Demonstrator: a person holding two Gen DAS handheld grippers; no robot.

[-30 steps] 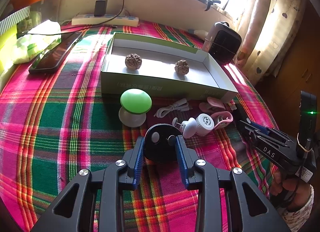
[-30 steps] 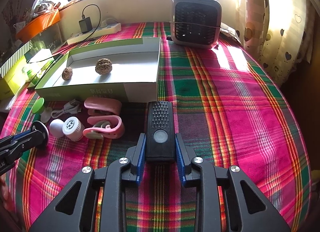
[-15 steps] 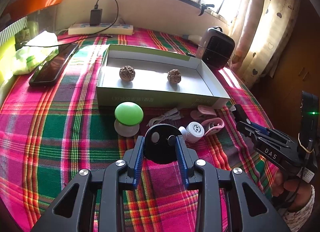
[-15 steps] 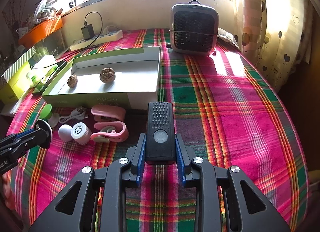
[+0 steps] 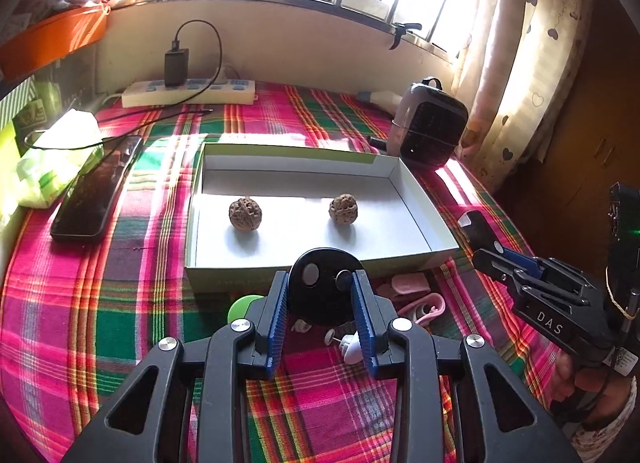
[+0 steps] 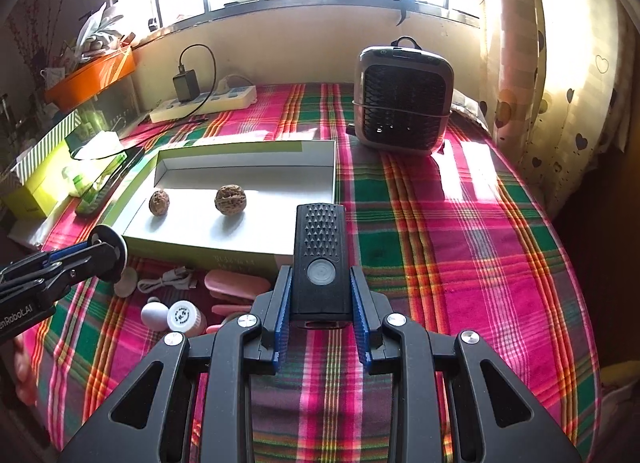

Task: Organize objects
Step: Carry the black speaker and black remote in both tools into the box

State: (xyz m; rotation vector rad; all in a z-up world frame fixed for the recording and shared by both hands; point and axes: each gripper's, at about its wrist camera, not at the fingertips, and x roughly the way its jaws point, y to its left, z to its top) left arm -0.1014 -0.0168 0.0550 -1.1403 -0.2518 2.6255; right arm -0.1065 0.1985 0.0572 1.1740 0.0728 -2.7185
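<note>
My left gripper (image 5: pixel 320 291) is shut on a round black disc device (image 5: pixel 323 289), held in the air just before the near wall of the open cardboard box (image 5: pixel 256 275). Two walnuts (image 5: pixel 245 214) (image 5: pixel 343 208) lie inside the box. My right gripper (image 6: pixel 320 291) is shut on a black rectangular device with a round button (image 6: pixel 320 255), lifted above the plaid cloth near the box's right corner. On the cloth before the box lie a green-capped object (image 5: pixel 240 305), a white cable (image 6: pixel 168 283), a pink clip (image 6: pixel 236 283) and a small white bottle (image 6: pixel 182 317).
A small fan heater (image 6: pixel 402 99) stands at the back right. A power strip with charger (image 5: pixel 188 91) lies by the wall, a dark phone (image 5: pixel 96 191) and a tissue pack (image 5: pixel 52 159) to the left of the box. The cloth to the right (image 6: pixel 460 243) is bare.
Both grippers have risen with their black devices and come nearer the box. The small objects on the cloth now sit lower in both views, partly behind the fingers.
</note>
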